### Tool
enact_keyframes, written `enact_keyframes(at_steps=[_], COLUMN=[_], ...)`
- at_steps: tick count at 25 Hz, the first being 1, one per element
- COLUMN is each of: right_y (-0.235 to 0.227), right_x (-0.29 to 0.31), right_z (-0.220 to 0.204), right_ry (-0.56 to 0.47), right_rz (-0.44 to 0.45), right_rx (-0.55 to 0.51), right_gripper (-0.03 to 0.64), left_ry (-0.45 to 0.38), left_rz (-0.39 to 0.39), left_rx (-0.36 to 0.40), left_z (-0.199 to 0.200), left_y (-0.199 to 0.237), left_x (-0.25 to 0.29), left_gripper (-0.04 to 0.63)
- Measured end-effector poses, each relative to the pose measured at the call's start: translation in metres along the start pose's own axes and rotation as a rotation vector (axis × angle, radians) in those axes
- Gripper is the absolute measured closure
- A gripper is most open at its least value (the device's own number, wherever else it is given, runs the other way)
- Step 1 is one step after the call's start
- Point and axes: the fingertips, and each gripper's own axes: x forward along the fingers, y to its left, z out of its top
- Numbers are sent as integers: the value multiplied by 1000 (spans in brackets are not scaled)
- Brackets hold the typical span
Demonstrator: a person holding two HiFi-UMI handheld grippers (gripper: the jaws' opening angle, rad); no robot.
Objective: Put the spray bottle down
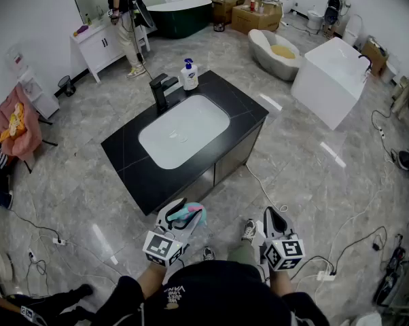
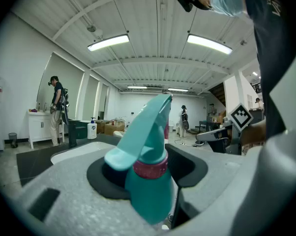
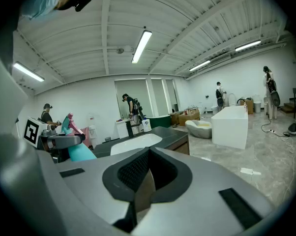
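Between left tongs [image 1: 181, 216], spray bottle [image 2: 149, 178]

a bathroom-fixture showroom: freestanding bathtub [image 1: 184, 13], sink counter [image 1: 240, 109] (cardboard boxes [image 1: 256, 16] behind)

The spray bottle [image 2: 147, 191] is teal plastic, with a teal trigger head, a dark pink ribbed collar round its neck and a touch of pink at the nozzle. It is clamped at the shoulder, just below the collar, between the jaws of the left hand-held gripper [image 1: 179, 219], and its trigger head slants up and away beyond them. In the head view it hangs in the air over the floor, just short of the black worktop's [image 1: 130, 161] near corner and touching no surface.
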Motion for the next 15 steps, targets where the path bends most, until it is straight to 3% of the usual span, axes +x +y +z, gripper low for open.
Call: enact_keyframes(at_steps=[15], right_y=[-2], right_x=[1], right_z=[0], right_ry=[-42], right_rz=[16], right_rx=[35], right_gripper=[615], left_ry=[4], left_rz=[-5], left_rx=[14], left_z=[-3], left_y=[1], left_x=[8], left_gripper=[371])
